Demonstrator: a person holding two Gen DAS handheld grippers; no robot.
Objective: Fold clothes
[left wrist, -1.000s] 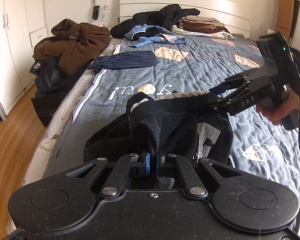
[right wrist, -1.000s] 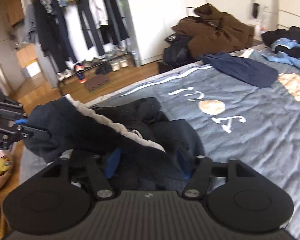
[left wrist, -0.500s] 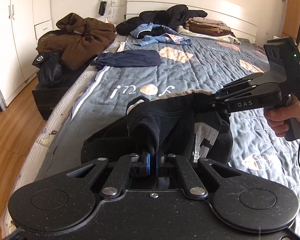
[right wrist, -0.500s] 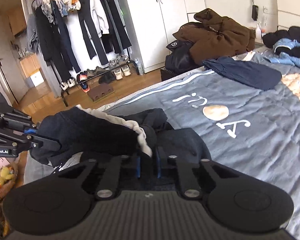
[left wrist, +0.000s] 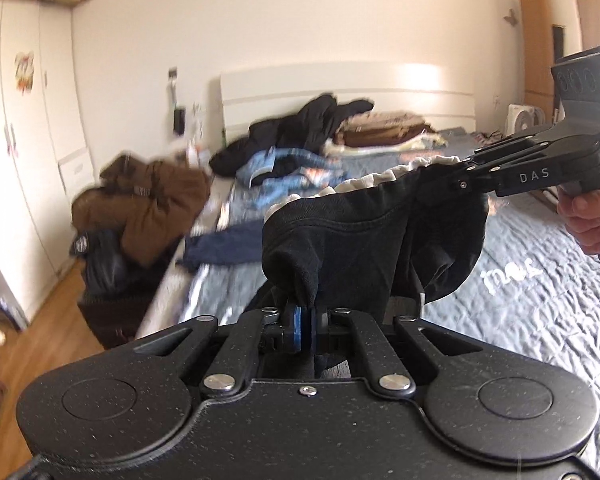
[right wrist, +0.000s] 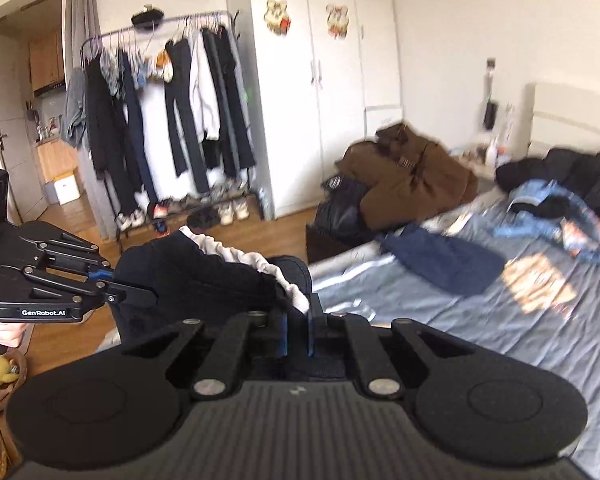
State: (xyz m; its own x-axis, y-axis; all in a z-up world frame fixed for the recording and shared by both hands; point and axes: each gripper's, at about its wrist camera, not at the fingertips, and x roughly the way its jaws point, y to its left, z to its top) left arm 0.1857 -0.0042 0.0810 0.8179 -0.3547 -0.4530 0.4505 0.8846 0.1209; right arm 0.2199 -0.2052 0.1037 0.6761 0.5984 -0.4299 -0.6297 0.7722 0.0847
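Observation:
A black garment (left wrist: 360, 232) with a white lining hangs in the air above the grey-blue quilted bed (left wrist: 520, 300), stretched between both grippers. My left gripper (left wrist: 306, 328) is shut on a bunched black corner of it. In the left wrist view my right gripper (left wrist: 460, 168) grips the garment's white-lined edge at the upper right, with a hand on its handle. From the right wrist view, my right gripper (right wrist: 298, 332) has its blue pads pressed on the white lining of the garment (right wrist: 204, 276). My left gripper (right wrist: 152, 296) holds the far end on the left.
On the bed (right wrist: 500, 340) lie a navy garment (right wrist: 440, 264), blue denim clothes (left wrist: 284, 168), a black jacket (left wrist: 312, 124) and a folded tan stack (left wrist: 384, 128). A brown coat pile (left wrist: 152, 204) sits beside the bed. A clothes rack (right wrist: 172, 120) and a white wardrobe (right wrist: 332, 80) stand beyond the wooden floor.
The right gripper's jaws went from open to shut on the white-lined edge. Both grippers then rose, lifting the black garment off the bed.

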